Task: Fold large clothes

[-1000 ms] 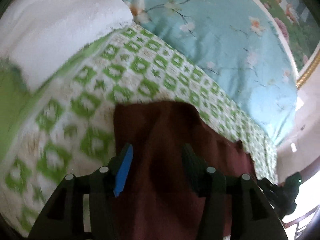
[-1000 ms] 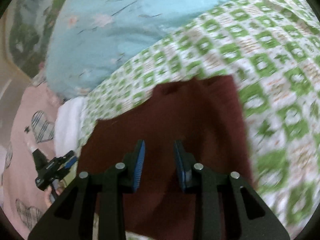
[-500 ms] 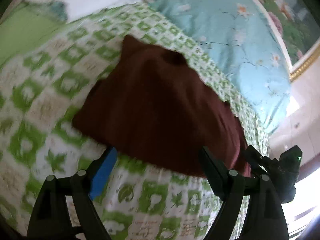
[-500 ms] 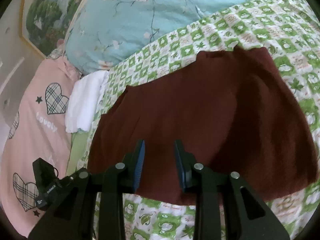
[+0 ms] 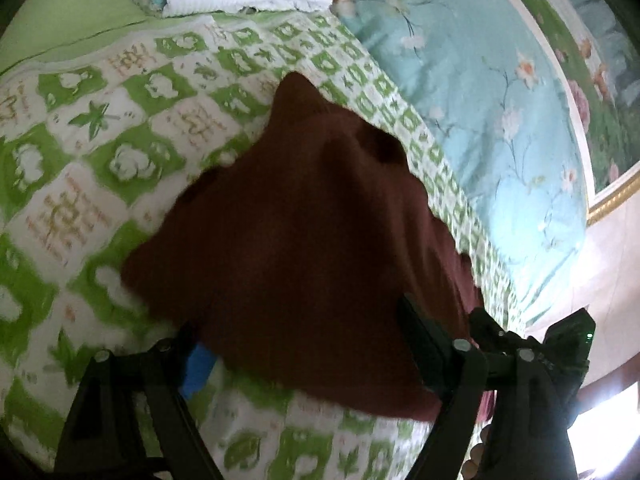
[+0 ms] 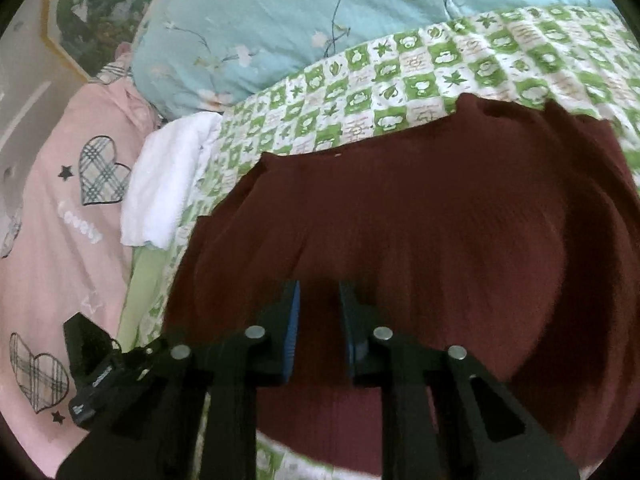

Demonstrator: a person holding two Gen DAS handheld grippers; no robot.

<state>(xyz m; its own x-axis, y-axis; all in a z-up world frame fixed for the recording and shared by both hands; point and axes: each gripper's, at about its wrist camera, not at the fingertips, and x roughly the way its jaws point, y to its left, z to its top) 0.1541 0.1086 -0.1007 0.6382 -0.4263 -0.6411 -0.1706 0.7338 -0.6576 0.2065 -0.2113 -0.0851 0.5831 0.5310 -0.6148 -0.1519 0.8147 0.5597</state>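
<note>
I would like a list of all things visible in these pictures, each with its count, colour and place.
garment: one, dark red, flat on the checked bedcover.
bedcover: one, green and white checked, under the garment.
quilt: one, light blue, floral, beyond the bedcover.
towel: one, white, at the bedcover's edge.
pink bedding: one, heart prints, beside the towel.
left gripper: black, jaws wide and closing, straddling the garment's near edge.
right gripper: black, jaws narrow and closing, over the garment.

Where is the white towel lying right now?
The white towel lies at the left in the right wrist view, between the pink heart-print bedding and the green checked quilt, below the blue floral pillow, clear of the maroon garment.
</note>
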